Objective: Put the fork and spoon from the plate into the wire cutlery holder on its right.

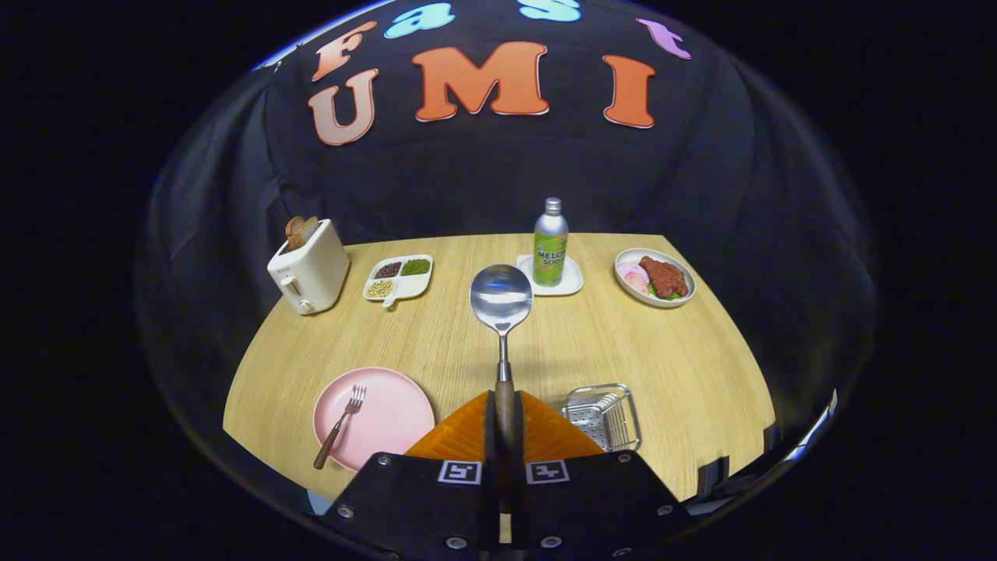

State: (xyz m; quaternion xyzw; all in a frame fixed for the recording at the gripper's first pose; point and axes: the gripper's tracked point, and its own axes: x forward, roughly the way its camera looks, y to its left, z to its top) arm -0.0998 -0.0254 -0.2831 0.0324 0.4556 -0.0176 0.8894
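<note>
My gripper (504,417) is shut on the wooden handle of the spoon (501,300), which sticks out ahead of the fingers, held up above the table with its steel bowl facing me. Below and left of the fingers lies the pink plate (389,409) with the fork (340,425) on it, tines pointing away, wooden handle over the near rim. The wire cutlery holder (601,417) stands on the table just right of the fingers, nothing visible inside it.
On the far side of the wooden table (685,366) stand a white toaster (309,267) with bread, a divided dish of beans (399,278), a green soda bottle (551,243) on a white coaster, and a plate of food (654,277).
</note>
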